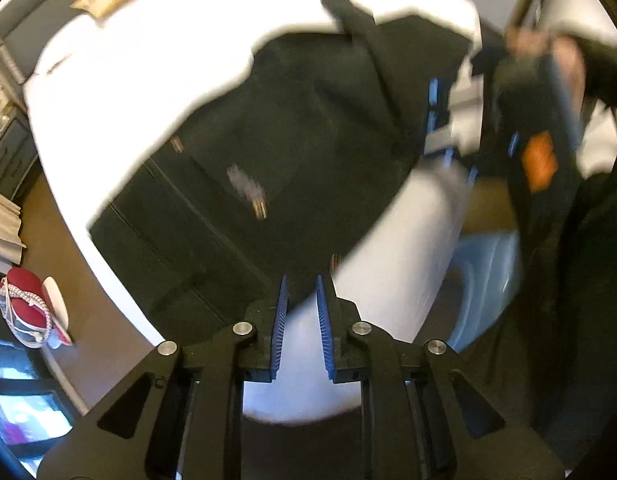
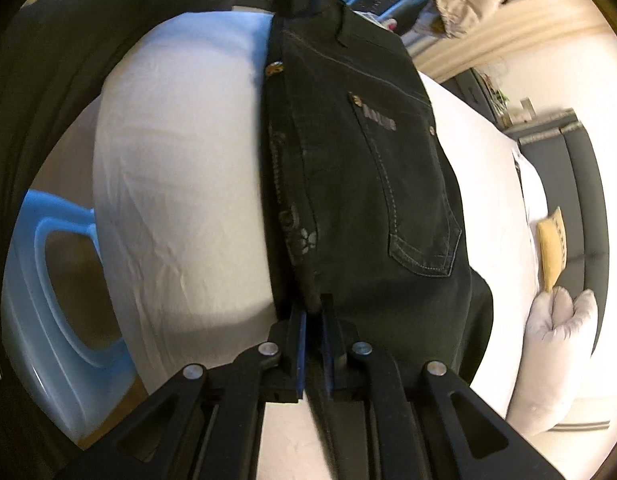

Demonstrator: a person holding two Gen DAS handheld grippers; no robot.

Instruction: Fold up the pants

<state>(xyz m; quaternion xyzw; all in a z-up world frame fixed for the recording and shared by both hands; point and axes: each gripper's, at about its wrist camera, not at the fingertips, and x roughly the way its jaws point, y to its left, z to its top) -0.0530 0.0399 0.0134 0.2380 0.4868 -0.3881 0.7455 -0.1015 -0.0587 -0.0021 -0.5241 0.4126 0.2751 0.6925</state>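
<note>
Black denim pants (image 2: pixel 348 184), stitched along the pocket and riveted, lie across the white bed (image 2: pixel 180 200) near its rounded corner. Your right tongs (image 2: pixel 314 316) are clamped on a thick folded edge of the fabric. Your left tongs (image 1: pixel 300 300) stand slightly parted, nothing pressed between the ribbed blue pads, just off the pants' edge. A pale blue plastic basket (image 2: pixel 40 280) stands on the floor beside the bed corner; a red shoe (image 1: pixel 24 304) lies farther off.

Blown-out whites, smeary left view

We get heavy motion blur in the left wrist view, where the bed sheet (image 1: pixel 156 92) glares pure white; the right view's sharper, the black pants (image 2: pixel 360 168) keep visible stitching, and both views warp and darken at the edges.
</note>
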